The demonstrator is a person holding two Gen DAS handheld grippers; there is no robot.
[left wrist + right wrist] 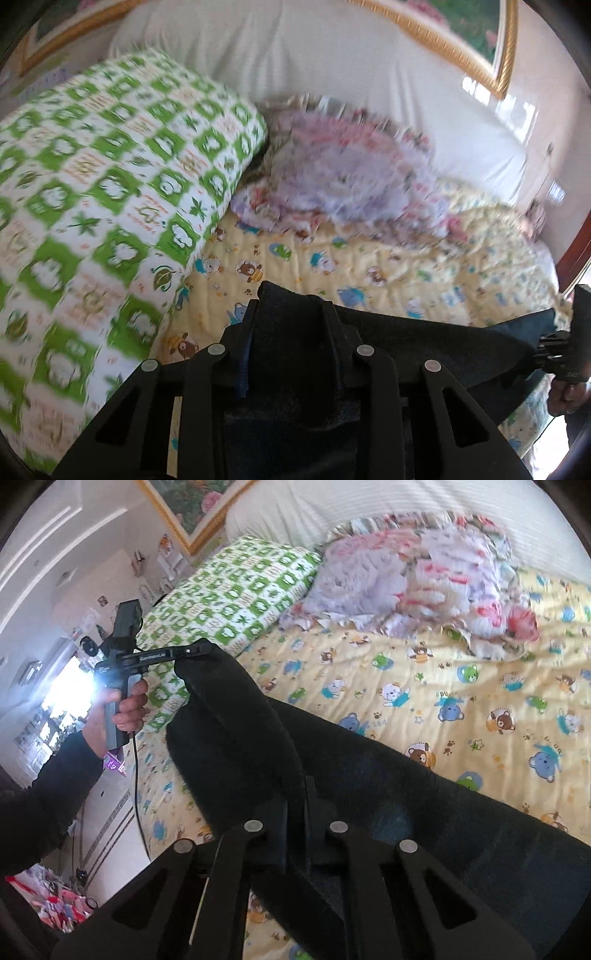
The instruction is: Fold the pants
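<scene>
The left gripper [291,314] and the right gripper [295,794] are both closed on the dark navy fabric pants [369,775], above the yellow bear-print quilt [461,672].

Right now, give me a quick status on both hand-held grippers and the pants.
Left hand-held gripper shut on pants. Right hand-held gripper shut on pants. Pants lifted, stretched between both over the cartoon bedsheet. Green pillow close left.
</scene>
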